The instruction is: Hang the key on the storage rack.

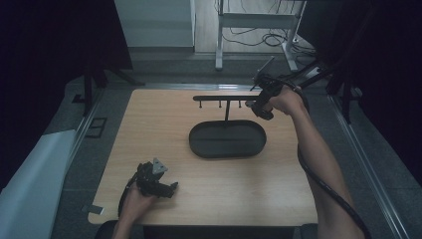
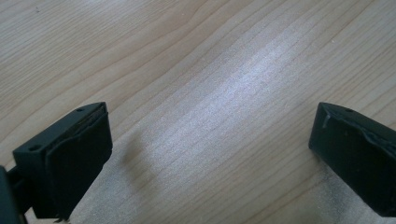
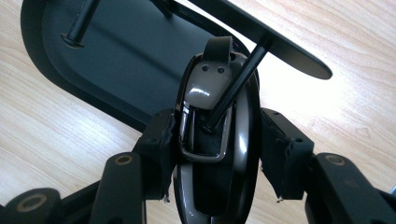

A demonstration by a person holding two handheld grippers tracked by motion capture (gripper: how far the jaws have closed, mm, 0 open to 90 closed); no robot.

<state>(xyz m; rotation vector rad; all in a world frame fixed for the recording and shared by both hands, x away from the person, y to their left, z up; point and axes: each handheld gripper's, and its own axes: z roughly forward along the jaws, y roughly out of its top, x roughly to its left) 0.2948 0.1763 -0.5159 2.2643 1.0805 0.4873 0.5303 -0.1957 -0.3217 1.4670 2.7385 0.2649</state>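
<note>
Two jaws of my right gripper (image 3: 212,154) pinch a dark glossy oval buckle (image 3: 219,140) between them, at a peg (image 3: 236,84) of the black rack (image 1: 226,98) near the surface's (image 1: 164,129) far edge. My left gripper (image 2: 210,158), jaws spread, hovers at the near-left corner.

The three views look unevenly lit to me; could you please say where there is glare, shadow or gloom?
High view: dim, dark surroundings, wooden table evenly lit. Left gripper view: pale sheen across the grain, soft shadow beside one jaw. Right gripper view: bright highlights on the glossy oval ring and its metal clasp.
</note>
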